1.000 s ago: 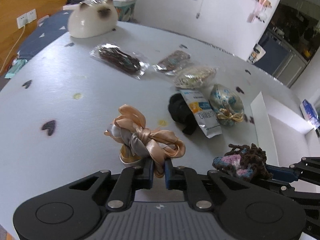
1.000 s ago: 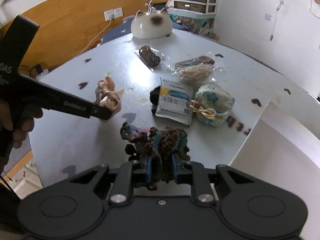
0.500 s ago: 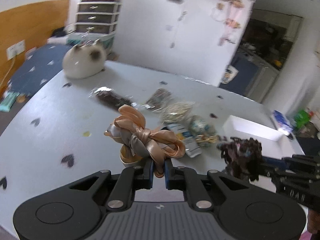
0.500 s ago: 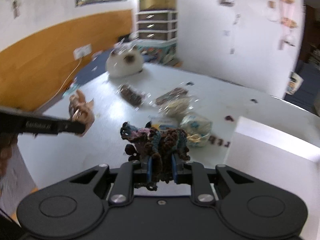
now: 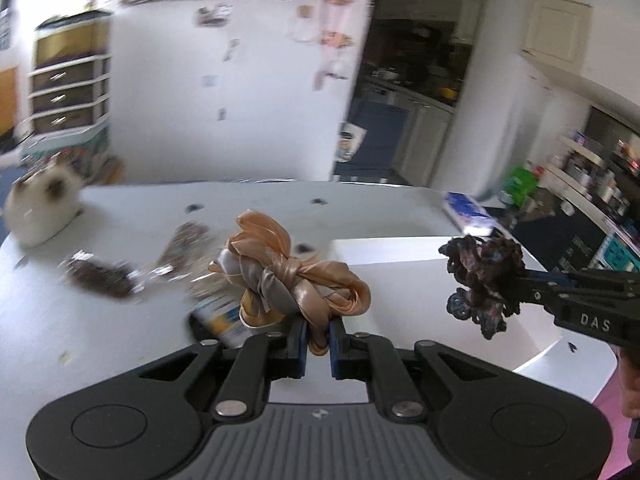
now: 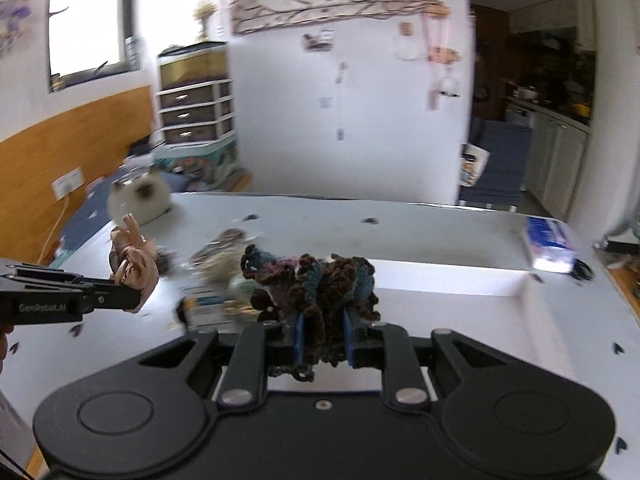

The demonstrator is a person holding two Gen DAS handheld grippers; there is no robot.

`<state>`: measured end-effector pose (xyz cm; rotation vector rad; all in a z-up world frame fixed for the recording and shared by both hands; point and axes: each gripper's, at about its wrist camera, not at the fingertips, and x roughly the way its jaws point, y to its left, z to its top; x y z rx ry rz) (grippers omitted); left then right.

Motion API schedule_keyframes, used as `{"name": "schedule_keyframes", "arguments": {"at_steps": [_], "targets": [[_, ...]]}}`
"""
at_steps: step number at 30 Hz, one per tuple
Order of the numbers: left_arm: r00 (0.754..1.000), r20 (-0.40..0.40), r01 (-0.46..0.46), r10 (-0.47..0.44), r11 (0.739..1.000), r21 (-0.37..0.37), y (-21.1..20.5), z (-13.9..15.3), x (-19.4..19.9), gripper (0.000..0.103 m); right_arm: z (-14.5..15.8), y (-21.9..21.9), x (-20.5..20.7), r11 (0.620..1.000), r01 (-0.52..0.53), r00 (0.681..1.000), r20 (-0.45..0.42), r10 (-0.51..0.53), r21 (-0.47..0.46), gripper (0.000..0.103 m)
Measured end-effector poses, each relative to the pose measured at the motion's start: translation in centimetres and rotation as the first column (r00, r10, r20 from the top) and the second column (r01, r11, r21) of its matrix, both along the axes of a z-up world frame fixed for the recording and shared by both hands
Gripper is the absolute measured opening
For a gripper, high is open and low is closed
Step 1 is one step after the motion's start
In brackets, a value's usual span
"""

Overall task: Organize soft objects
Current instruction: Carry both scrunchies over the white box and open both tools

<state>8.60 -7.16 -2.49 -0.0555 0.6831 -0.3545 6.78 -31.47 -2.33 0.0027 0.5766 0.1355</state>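
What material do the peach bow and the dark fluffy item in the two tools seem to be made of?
Peach bow: probably satin ribbon, since it is glossy with smooth folded loops. Dark fluffy item: likely crocheted yarn, matte, with looped brown and blue stitches.

White box (image 6: 448,276) lies open-topped; packets (image 5: 100,276) crowd the table (image 5: 80,320) beside it.

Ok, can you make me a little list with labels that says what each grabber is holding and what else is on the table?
left hand-held gripper: shut on a peach ribbon bow, held up off the table
right hand-held gripper: shut on a brown crochet scrunchie, also in the air
white box: on the table, ahead of both
cat figure: far left of the table
packets: lying on the table, too blurred to name
blue pack: far right edge
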Motion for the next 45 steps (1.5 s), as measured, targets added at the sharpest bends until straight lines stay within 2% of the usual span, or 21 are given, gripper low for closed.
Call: {"name": "schedule_keyframes", "arguments": {"at_steps": [8,15,19,24,29,36,42,45], "targets": [[0.990,-0.015,0.139,-0.138,0.990,0.021,-9.4,-0.5,1.9,0.011,-0.4,-9.1,0.9,0.997,0.071,0.997,-0.019,-0.071,-0.004,0.020],[0.970,-0.112,0.225,-0.216,0.971,0.080,-15.9,-3.2,3.3,0.011,-2.2,-15.6,1.6,0.995,0.097,0.993,-0.067,-0.096,0.011,0.020],[0.948,-0.180,0.288,-0.261,0.947,0.143,-18.3,-5.4,4.1,0.011,-3.9,-17.8,2.0,0.997,0.081,0.990,-0.114,-0.079,0.015,0.020],[0.919,-0.270,0.353,-0.288,0.906,0.232,-19.3,-7.9,5.0,0.011,-6.6,-19.7,2.8,0.999,0.042,0.978,-0.205,-0.036,0.023,0.020],[0.899,-0.337,0.388,-0.280,0.865,0.317,-19.4,-9.3,5.6,0.011,-8.6,-20.5,3.3,1.000,0.018,0.961,-0.274,-0.020,-0.010,0.020],[0.874,-0.401,0.423,-0.274,0.835,0.351,-19.3,-10.1,6.3,0.013,-9.9,-20.9,4.1,0.996,-0.030,0.941,-0.337,0.000,-0.084,0.021],[0.866,-0.435,0.408,-0.246,0.851,0.330,-19.2,-10.9,6.8,0.022,-10.5,-21.3,4.7,0.996,-0.050,0.925,-0.381,0.018,-0.075,0.026],[0.865,-0.441,0.392,-0.239,0.871,0.296,-19.1,-11.0,6.9,0.034,-10.5,-21.5,4.9,0.997,-0.054,0.918,-0.396,0.025,-0.062,0.035]]}}
